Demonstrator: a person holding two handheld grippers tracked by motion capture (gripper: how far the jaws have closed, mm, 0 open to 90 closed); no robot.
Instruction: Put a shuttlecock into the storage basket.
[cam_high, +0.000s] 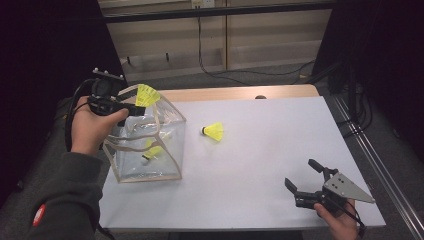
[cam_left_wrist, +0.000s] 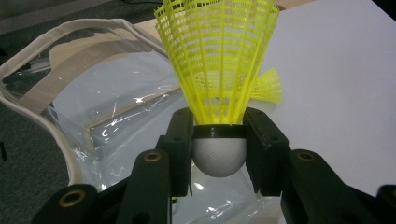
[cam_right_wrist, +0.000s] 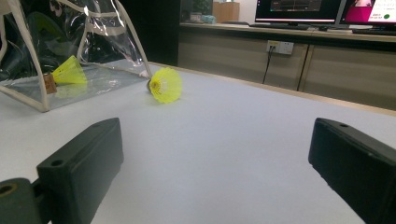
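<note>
My left tool (cam_left_wrist: 218, 140) grips a yellow shuttlecock (cam_left_wrist: 217, 65) by its cork, skirt pointing away from me, just over the rim of the clear bag (cam_high: 167, 145) below. I should carry it past the near strap, centre it over the mouth, then let go. My right tool (cam_high: 306, 181) rests wide and empty on the table (cam_high: 260, 150); another shuttlecock (cam_right_wrist: 164, 85) lies ahead of it.
</note>
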